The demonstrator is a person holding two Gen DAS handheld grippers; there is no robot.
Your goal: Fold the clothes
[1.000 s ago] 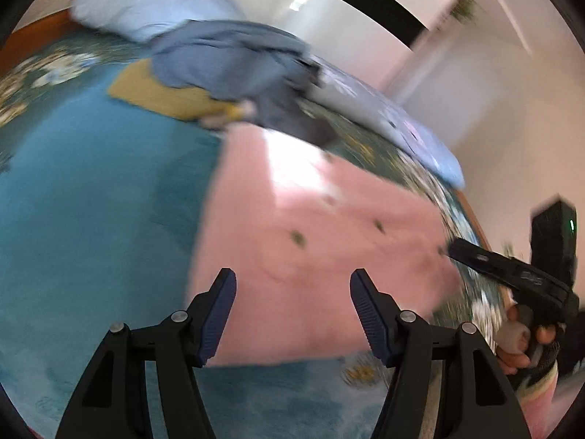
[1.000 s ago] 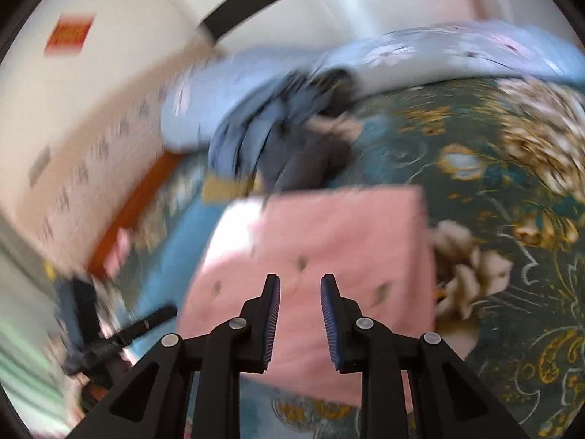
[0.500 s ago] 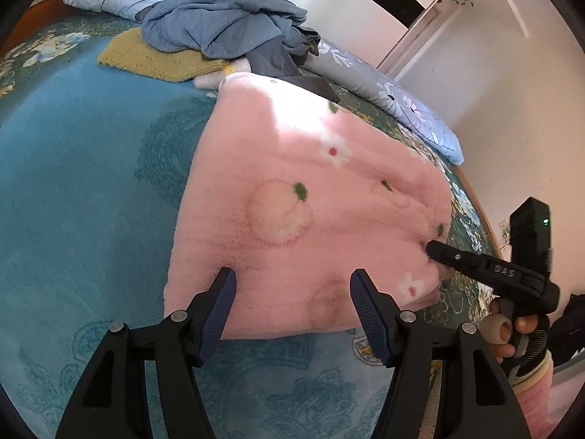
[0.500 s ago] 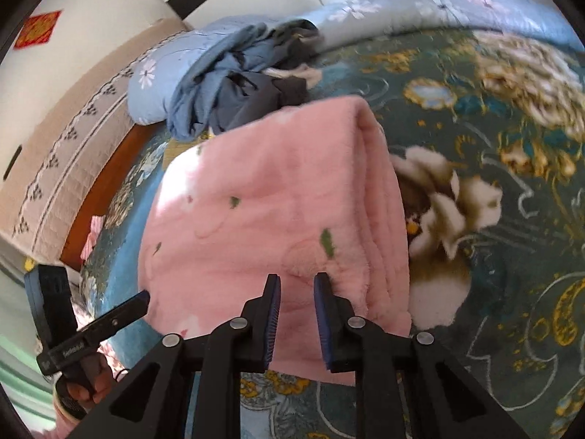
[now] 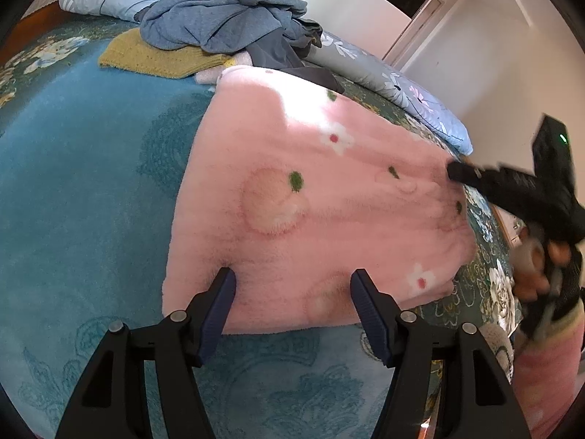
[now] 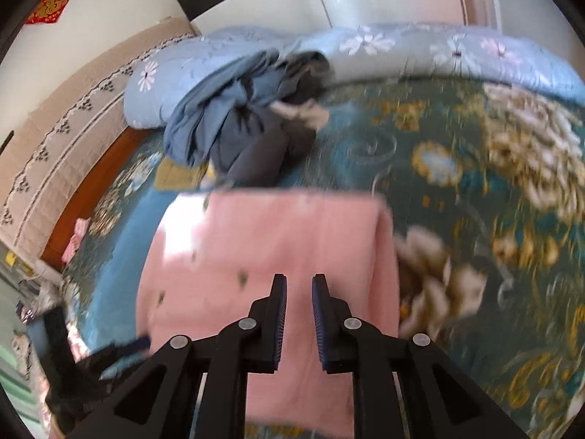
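A folded pink fleece garment with flowers and peach prints lies flat on the bed. My left gripper is open, its fingers wide apart over the garment's near edge with the tips at the fleece. My right gripper hovers over the same pink garment; its jaws keep a narrow gap with nothing pinched between them. In the left wrist view the right gripper reaches the garment's right edge, held by a hand. The left gripper shows blurred at the lower left of the right wrist view.
A teal floral blanket covers the bed. A heap of blue and grey clothes lies behind the pink garment on a yellow knit piece. Light blue pillows line the far side, and a wooden bed frame runs along the left.
The right gripper's jaws narrowed, and it moved farther up along the garment's right edge. The left gripper sank slightly towards the near edge, still open.
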